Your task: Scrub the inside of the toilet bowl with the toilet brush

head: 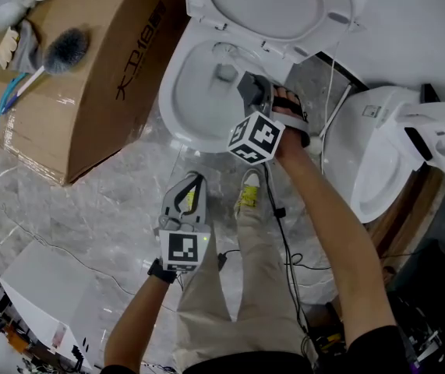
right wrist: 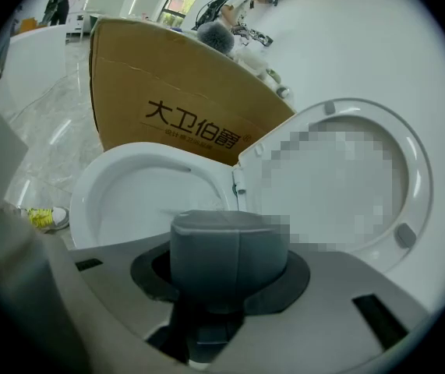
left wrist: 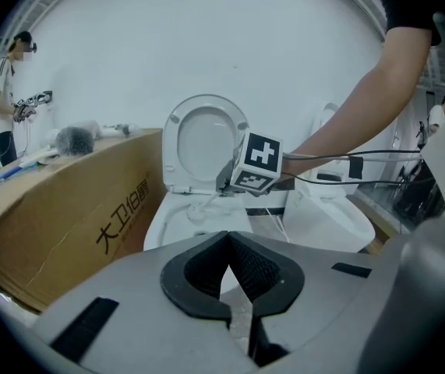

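The white toilet (head: pixel 177 104) stands with its lid and seat (head: pixel 269 2) raised. My right gripper (head: pixel 253 92) hangs over the bowl's right rim, shut on the grey handle end (right wrist: pixel 228 248) of the toilet brush. In the left gripper view the brush's pale shaft (left wrist: pixel 209 201) slants down from that gripper (left wrist: pixel 226 185) into the bowl (left wrist: pixel 160 220). The bowl's inside (right wrist: pixel 152 201) lies just beyond my right jaws. My left gripper (head: pixel 190 192) is held low over the floor in front of the toilet, shut with nothing between its fingers (left wrist: pixel 249 267).
A big cardboard box (head: pixel 90 92) stands left of the toilet with a dark fluffy brush (head: pixel 66 49) and other tools on top. A second white toilet (head: pixel 382 158) is at the right. Cables (head: pixel 284 232) run over the marble floor by my shoe (head: pixel 248 192). A white box (head: pixel 43 294) sits lower left.
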`<state>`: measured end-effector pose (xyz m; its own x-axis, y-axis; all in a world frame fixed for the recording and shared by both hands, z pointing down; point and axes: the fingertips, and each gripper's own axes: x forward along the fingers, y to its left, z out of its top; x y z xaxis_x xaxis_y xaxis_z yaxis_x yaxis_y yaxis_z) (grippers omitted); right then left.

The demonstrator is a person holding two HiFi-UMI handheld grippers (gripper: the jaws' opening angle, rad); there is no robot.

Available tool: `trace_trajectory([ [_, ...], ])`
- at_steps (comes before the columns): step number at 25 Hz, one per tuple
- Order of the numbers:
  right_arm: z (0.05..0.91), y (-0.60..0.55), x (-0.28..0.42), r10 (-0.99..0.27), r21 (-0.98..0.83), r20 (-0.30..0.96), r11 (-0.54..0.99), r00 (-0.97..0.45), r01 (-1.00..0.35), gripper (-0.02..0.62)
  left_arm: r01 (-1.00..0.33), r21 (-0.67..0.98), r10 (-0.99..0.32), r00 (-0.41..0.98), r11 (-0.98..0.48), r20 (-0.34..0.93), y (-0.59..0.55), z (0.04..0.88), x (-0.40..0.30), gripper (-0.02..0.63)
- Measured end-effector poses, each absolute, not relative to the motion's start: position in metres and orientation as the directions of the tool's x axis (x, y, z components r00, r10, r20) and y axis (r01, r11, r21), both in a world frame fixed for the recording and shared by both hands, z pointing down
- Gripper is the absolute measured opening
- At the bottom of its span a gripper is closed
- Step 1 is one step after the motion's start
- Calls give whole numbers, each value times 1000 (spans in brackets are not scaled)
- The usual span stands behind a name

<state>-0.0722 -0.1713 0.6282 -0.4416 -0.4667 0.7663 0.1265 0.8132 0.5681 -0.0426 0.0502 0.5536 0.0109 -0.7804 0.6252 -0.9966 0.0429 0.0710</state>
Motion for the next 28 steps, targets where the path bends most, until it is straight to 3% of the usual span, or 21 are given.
trace_trajectory([
  [15,635,-178,-31,-510,583,777,804,-369,116,163,-996,61,-757,-4,58,654,60,553,-52,17],
  [28,639,-166,43,-503,546,813,834,-294,84,158,-996,90,-749,65,-7,660,48,538,-37,17],
])
